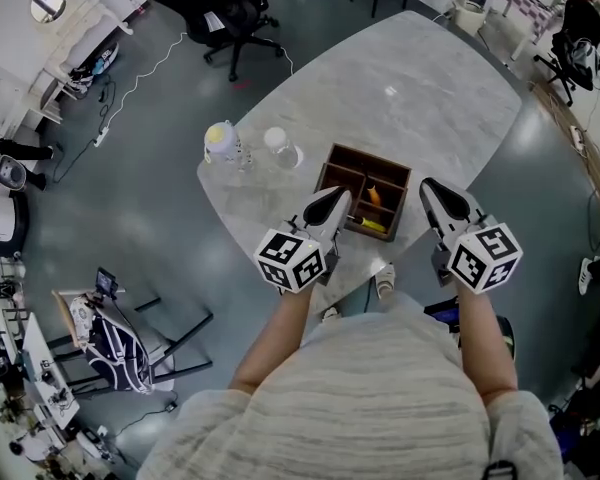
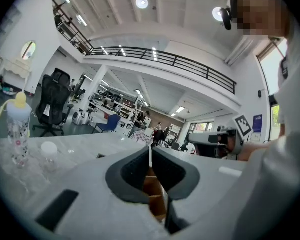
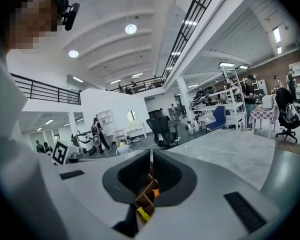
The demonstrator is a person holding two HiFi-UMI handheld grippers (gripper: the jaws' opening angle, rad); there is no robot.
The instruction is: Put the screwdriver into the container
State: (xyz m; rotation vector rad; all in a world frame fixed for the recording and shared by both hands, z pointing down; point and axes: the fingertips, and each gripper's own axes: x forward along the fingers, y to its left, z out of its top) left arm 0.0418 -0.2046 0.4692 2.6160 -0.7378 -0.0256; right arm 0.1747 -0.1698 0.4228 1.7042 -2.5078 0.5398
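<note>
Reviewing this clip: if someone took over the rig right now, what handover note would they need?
Left gripper: shut, nothing between its jaws, at the near left corner of the container.
Right gripper: shut, also empty, just right of the container.
Things: the yellow-handled screwdriver lies in the wooden container's near compartment. An orange item sits in the compartment behind it.
Done: the screwdriver appears to be inside the container, and neither gripper is touching it.
Left: probably nothing beyond moving both grippers clear.

Bright overhead ceiling lights, soft shadows, strong fisheye warping at edges.
</note>
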